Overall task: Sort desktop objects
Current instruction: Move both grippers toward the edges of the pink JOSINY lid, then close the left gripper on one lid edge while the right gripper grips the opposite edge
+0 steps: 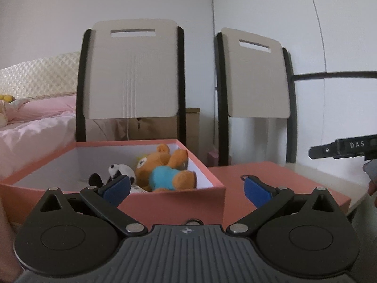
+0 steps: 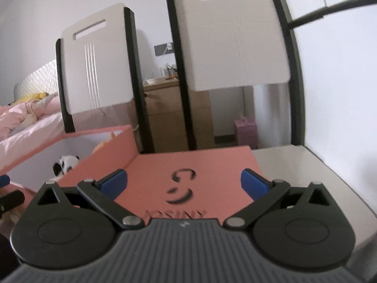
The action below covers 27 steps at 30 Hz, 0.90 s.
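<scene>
Blue-padded left gripper [image 1: 187, 188] wide, empty, before pink box [image 1: 169, 202]; right gripper [image 2: 183, 185] wide over lid [image 2: 188, 165].

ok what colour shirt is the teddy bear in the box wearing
Light blue, clearest in the left wrist view: teddy bear.

2 wrist fisheye views, each low and close behind its own blue fingers, facing the chair backs [image 1: 132, 70] and wall: left view over the open pink box [image 1: 169, 200], right view over the adjacent pink lid [image 2: 188, 165]; shared: box, lid, chairs, bed [image 1: 35, 122].
</scene>
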### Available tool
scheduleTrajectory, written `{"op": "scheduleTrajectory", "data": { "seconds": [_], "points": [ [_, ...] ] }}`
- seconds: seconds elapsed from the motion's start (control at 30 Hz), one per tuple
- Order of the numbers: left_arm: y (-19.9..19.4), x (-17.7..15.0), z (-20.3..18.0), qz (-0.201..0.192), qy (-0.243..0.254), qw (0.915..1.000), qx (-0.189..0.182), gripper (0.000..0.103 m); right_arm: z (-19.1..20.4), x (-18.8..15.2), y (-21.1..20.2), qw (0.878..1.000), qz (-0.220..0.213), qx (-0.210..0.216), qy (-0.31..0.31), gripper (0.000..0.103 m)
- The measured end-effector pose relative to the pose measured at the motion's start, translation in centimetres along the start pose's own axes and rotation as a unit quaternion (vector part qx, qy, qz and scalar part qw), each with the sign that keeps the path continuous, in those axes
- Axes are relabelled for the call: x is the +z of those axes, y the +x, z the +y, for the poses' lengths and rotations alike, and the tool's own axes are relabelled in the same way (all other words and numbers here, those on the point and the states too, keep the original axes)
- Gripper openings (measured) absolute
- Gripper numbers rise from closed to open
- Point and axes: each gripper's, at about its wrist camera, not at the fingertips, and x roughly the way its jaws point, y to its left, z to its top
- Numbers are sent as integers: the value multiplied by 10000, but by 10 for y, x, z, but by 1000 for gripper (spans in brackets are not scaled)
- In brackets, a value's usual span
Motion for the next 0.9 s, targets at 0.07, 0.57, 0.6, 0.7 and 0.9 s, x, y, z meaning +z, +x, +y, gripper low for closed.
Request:
{"op": "scheduleTrajectory", "data": {
  "seconds": [0.07, 0.57, 0.6, 0.7, 0.9],
  "points": [
    [0, -2, -2, 3, 17, 10000, 36, 103, -10, -8, -4, 9999, 60, -94, -7, 103],
    [17, -26, -14, 336, 386, 9987, 60, 103, -51, -52, 4, 9960, 778, -381, 230, 103],
    [17, -27, -15, 333, 413, 9986, 53, 103, -48, -52, 4, 9962, 769, -390, 154, 103],
    [19, -30, -17, 364, 456, 9983, 1, 103, -45, -53, 4, 9964, 757, -380, 54, 103],
    [24, -39, -24, 597, 378, 9972, -228, 103, -45, -55, 13, 9957, 833, -408, 51, 103]
  ]
}}
